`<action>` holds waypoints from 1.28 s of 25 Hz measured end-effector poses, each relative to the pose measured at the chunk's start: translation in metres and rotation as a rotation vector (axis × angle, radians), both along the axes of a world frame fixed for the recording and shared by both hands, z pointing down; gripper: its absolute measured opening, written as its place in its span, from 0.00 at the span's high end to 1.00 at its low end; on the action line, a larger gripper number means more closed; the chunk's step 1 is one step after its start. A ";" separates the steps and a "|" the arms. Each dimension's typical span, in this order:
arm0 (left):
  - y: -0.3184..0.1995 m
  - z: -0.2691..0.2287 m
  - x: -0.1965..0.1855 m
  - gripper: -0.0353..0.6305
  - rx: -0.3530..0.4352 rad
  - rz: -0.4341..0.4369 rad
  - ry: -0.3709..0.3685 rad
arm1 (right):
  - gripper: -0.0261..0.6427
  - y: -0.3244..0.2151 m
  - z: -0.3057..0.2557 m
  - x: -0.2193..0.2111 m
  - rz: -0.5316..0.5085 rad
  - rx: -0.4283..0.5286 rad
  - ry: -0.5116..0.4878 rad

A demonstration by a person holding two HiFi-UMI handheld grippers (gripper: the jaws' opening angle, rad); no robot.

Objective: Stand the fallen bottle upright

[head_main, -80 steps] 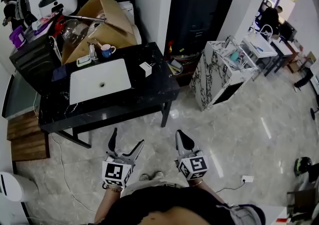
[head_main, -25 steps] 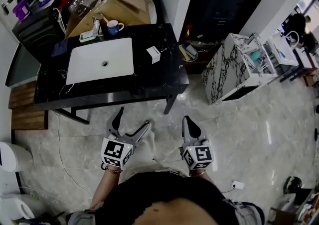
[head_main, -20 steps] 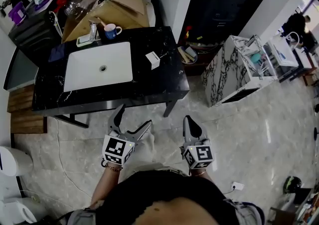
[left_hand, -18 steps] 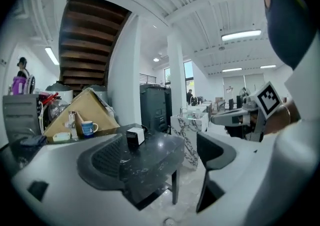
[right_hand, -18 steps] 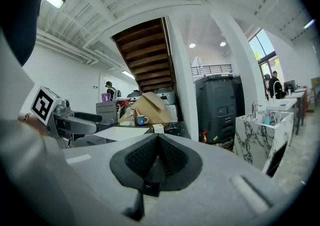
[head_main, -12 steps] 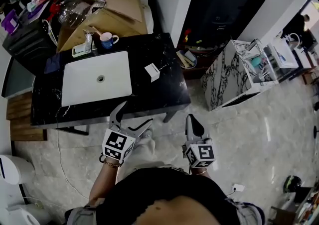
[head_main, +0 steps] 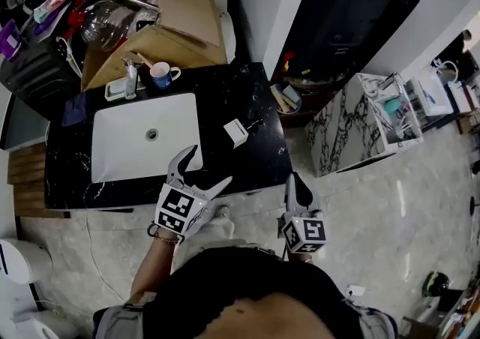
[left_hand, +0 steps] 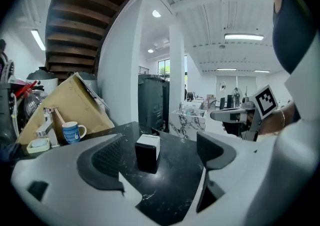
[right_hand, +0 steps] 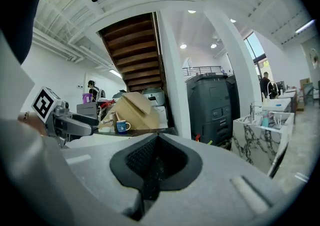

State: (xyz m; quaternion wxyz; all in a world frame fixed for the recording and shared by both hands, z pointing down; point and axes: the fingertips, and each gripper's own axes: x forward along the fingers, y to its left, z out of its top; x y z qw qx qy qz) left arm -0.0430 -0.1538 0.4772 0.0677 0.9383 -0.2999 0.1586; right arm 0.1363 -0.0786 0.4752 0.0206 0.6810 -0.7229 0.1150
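A small white-and-black bottle (head_main: pixel 235 133) lies on the black marble counter (head_main: pixel 259 161), right of the white sink (head_main: pixel 146 142). In the left gripper view this bottle (left_hand: pixel 147 151) sits straight ahead between the jaws, still some way off. My left gripper (head_main: pixel 208 165) is open over the counter's front edge, just short of the bottle and holding nothing. My right gripper (head_main: pixel 295 178) is shut and empty, hanging beyond the counter's front right corner above the floor. Its jaws meet in the right gripper view (right_hand: pixel 156 139).
A blue mug (head_main: pixel 160 74) and a faucet (head_main: pixel 130 75) stand behind the sink, with a tilted cardboard box (head_main: pixel 180 7) at the back. A marble-patterned cabinet (head_main: pixel 360 120) stands on the floor to the right. A dark cabinet (head_main: pixel 337 22) rises behind the counter.
The person has walked up to the counter. Both grippers moved forward; the left one now reaches over the counter's front edge toward the bottle. Neither jaw state has changed.
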 end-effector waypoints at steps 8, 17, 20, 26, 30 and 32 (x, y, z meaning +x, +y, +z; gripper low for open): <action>-0.041 0.020 0.007 0.26 -0.077 0.031 -0.057 | 0.97 -0.035 0.004 0.001 0.014 0.001 -0.001; -0.062 0.033 0.034 0.26 -0.091 0.105 -0.131 | 0.97 -0.040 0.015 0.010 0.028 -0.028 0.004; -0.067 0.038 0.048 0.26 -0.072 0.156 -0.199 | 0.97 -0.045 0.016 0.019 0.030 -0.031 0.004; -0.083 0.054 0.078 0.26 -0.148 0.249 -0.300 | 0.97 -0.067 0.015 0.035 0.011 -0.033 0.001; -0.094 0.058 0.097 0.26 -0.185 0.302 -0.375 | 0.97 -0.081 0.011 0.044 -0.010 -0.028 -0.004; -0.102 0.058 0.105 0.26 -0.191 0.320 -0.416 | 0.97 -0.087 0.010 0.051 -0.013 -0.028 -0.005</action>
